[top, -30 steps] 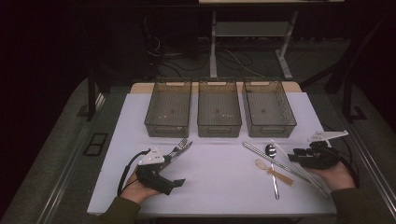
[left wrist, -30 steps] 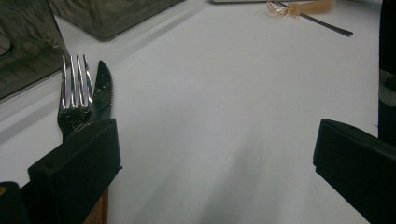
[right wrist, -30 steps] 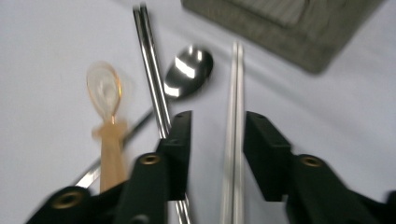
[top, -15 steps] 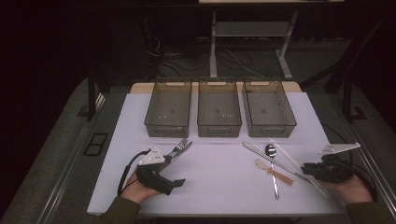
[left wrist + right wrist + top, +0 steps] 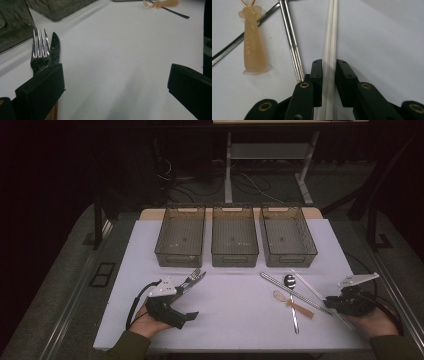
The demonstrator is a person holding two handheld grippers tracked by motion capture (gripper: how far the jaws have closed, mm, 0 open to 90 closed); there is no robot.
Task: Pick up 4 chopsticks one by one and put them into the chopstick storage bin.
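My right gripper [image 5: 326, 66] has just been closing, and its jaws now stand narrow on either side of the white chopsticks [image 5: 329, 47], which run straight up between them. The pads look to be touching or nearly so (I cannot tell whether they press yet), so I judge the grasp is about made and a lift can follow once it is firm. Since a second ago my right hand [image 5: 372, 320] has drawn back toward the near right corner of the table [image 5: 235, 320], settling low over the chopsticks' near ends.

The chopsticks are a slim, glossy white pair lying side by side and touching, slanting from that corner toward the right bin [image 5: 287, 236]. Just beside them on the inner side lie the steel chopsticks [image 5: 290, 45], a steel spoon [image 5: 291, 297] and a small amber spoon [image 5: 253, 45], the last two crossing each other. My inner jaw sits very close to the steel chopsticks' tips, so I could snag them.

My left gripper [image 5: 182, 302] has not moved; its jaws stand wide open on bare table near the front left, holding nothing, with a fork [image 5: 39, 53] and knife [image 5: 55, 47] just beside one jaw.
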